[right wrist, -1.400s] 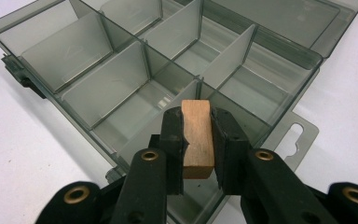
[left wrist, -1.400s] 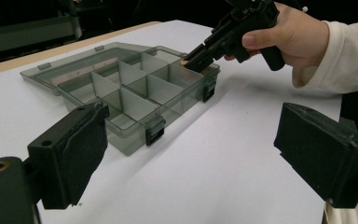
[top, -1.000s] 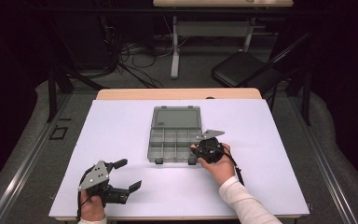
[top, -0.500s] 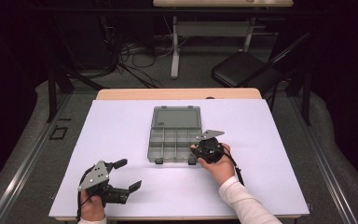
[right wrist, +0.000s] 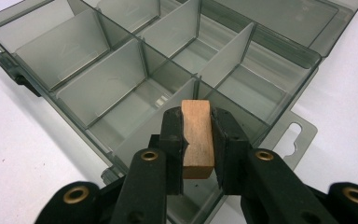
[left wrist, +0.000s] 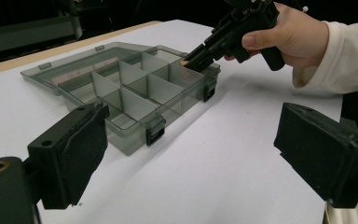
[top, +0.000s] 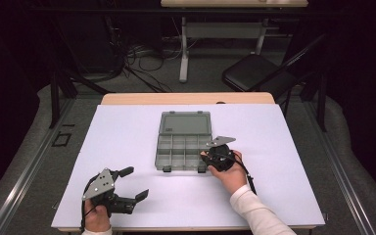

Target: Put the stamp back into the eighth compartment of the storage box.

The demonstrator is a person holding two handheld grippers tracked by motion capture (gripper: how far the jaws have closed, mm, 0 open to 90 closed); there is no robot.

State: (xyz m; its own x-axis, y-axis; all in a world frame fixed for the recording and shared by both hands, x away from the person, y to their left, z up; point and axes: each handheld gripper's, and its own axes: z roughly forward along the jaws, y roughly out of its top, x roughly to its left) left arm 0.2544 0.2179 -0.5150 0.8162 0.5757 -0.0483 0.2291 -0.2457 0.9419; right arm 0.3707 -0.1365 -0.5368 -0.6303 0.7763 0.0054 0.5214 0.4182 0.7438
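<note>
A smoky clear compartment box [top: 183, 146] [left wrist: 121, 88] [right wrist: 135, 65] lies open in the middle of the white table, lid folded back. My right gripper [top: 206, 155] [left wrist: 192, 59] [right wrist: 196, 135] is shut on a small wooden block [right wrist: 196, 137] [left wrist: 184, 61]. It holds the block just above the box's near right compartment. My left gripper [top: 134, 183] [left wrist: 186, 149] rests open near the front left of the table, well short of the box, with nothing between its jaws.
The white sheet [top: 284, 161] covers the table on a wooden top [top: 127, 98]. A black chair [top: 254, 73] and a desk frame with cables [top: 142, 58] stand beyond the far edge.
</note>
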